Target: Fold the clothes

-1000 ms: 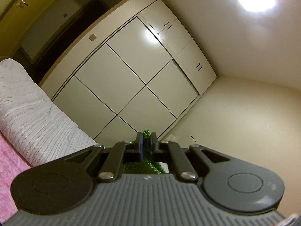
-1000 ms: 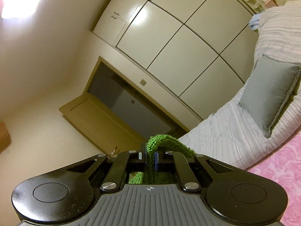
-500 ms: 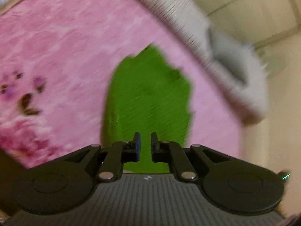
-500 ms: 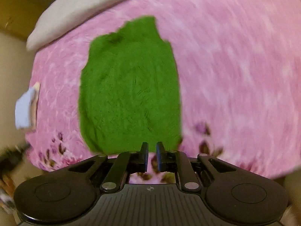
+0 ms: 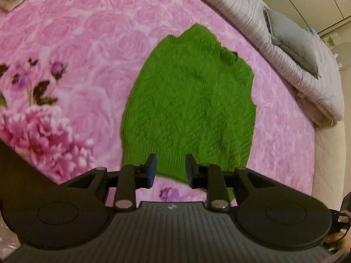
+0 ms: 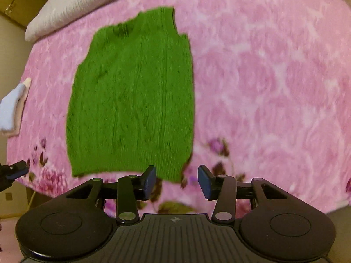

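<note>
A green knitted sleeveless vest (image 5: 190, 103) lies flat on the pink floral blanket (image 5: 87, 43), neck end far, hem near. My left gripper (image 5: 170, 171) is open and empty, just above the vest's hem. In the right wrist view the vest (image 6: 133, 94) lies spread left of centre. My right gripper (image 6: 176, 179) is open and empty, by the hem's right corner. The left gripper's tip shows at the left edge of the right wrist view (image 6: 13, 169).
A striped grey-white duvet (image 5: 285, 50) with a grey pillow (image 5: 291, 43) lies along the far side of the bed. A pale blue and pink folded cloth (image 6: 13, 107) lies at the bed's left edge. White wardrobe doors (image 5: 318, 0) stand behind.
Both grippers held the green vest up facing the wardrobe a second ago. They have swung down, laid it flat on the blanket, let go and opened.
</note>
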{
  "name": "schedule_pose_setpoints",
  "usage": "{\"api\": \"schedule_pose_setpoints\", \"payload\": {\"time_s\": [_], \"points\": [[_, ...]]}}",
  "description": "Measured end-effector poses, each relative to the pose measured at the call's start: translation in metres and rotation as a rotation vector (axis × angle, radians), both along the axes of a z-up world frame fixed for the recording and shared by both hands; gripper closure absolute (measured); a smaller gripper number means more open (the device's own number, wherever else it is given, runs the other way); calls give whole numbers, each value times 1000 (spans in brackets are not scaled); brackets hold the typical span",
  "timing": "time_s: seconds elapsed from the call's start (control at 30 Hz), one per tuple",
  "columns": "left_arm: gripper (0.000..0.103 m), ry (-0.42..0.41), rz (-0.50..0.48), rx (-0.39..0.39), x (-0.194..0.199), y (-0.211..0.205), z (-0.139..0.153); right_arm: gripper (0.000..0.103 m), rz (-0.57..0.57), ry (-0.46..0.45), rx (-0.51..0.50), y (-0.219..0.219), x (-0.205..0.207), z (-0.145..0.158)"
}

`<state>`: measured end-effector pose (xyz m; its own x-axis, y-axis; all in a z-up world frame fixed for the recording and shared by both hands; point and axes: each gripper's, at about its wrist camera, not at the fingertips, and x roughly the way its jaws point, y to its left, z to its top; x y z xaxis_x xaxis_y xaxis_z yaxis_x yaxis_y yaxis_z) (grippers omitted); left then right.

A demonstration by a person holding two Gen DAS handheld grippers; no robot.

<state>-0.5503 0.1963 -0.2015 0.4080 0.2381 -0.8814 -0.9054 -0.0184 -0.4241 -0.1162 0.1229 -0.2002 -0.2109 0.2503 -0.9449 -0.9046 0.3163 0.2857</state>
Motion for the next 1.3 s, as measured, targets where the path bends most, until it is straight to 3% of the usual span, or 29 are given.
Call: {"api": "schedule_pose_setpoints", "payload": {"time_s": [0.27,0.47,0.6,0.7,0.93,1.3], "points": [[78,10,-67,65,22,21,10,57,30,-36,74,5,14,12],[76,-1,-197,93,52,96,-5,57,44,-96,93,49,4,6],[76,-8,-293,60,72,153,-28,57,-25,-147,87,91,-5,-7],[75,-5,-329,72,86,193,-34,57,-63,-124,132,123,-7,-9],[73,9,-348,79,117,275,-58,57,-23,-136,154,205,-10,-27],[69,41,-304,102,165,375,-112,57,116,-136,125,318,19,-104]]}}
